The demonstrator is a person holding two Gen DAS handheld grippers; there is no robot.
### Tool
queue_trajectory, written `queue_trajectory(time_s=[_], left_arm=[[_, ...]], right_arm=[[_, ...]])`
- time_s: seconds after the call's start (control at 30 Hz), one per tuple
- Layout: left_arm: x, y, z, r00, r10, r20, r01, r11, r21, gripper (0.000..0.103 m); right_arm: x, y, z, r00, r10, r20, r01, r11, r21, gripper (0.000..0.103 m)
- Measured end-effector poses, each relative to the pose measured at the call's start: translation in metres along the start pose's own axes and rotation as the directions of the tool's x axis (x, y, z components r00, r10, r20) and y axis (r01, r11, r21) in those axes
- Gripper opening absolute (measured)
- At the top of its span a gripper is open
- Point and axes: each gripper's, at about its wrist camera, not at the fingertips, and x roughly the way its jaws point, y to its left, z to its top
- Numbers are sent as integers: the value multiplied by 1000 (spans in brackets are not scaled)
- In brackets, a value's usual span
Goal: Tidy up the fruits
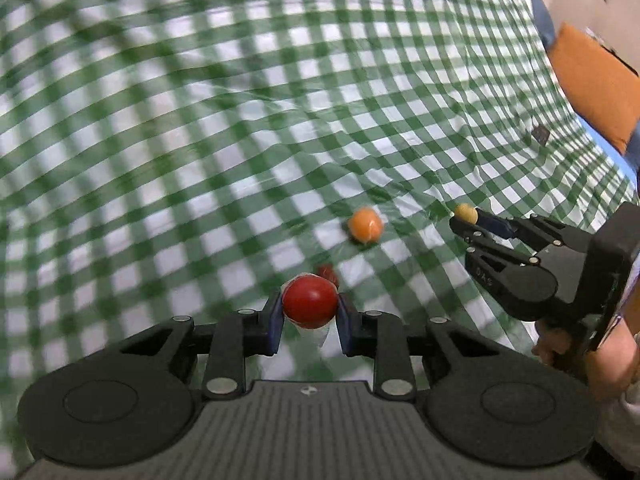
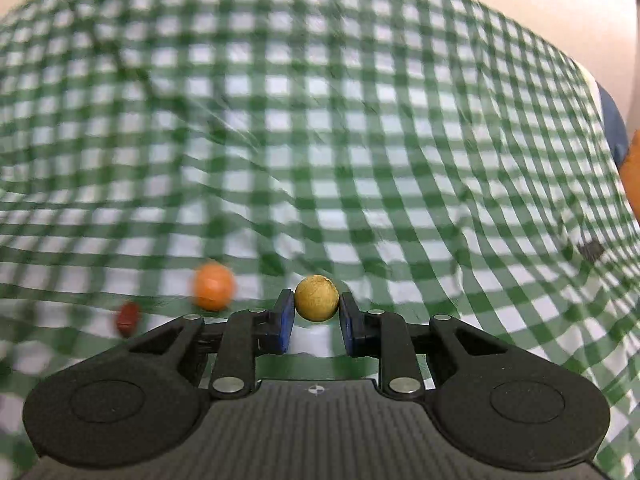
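1. A red fruit (image 1: 310, 301) is clamped between the blue pads (image 1: 275, 320) of the left gripper (image 1: 309, 316), whose jaws are drawn in narrow against its two sides; something pale and clear shows around and below it, too blurred to be told apart.
2. A tan ball (image 2: 317, 298) is pinched between the tips of the right gripper (image 2: 316, 312), its jaws likewise drawn in narrow on it.
3. Just beyond the red fruit, a small dark red piece (image 1: 328, 273) is seen on the cloth (image 1: 200, 140), partly hidden behind the fruit.
4. Farther ahead of the left gripper and a little to its right, an orange fruit (image 1: 365, 225) is seen lying on the cloth, apart from both grippers.
5. From the right wrist view, the orange fruit is found ahead and to the left of that gripper, with the small dark red piece farther left still.
6. In the left wrist view the right gripper is seen off to the right, held in a hand (image 1: 560, 344).
7. The green and white checked cloth is spread wrinkled under everything.
8. Beyond the cloth's far right edge, an orange cushion (image 1: 592, 88) is seen.
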Motion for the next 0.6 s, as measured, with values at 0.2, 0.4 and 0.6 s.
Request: queue_trajectory(time_s=[0.2,0.4,0.6], left_arm=[[-68,17,-47,999,50,-3,-50,995,-86,30],[-123,33,-96,993,115,-5,-114,978,-172,30],[-162,47,-144,989,149,-14,-148,959,-243,30]], right_arm=[[-84,32,2,988,153,-3,-153,988,-34,25],[-161,68,2,948,315,-50,-317,948,-19,25],[-223,110,0,902,425,-78,-431,900,-69,25]])
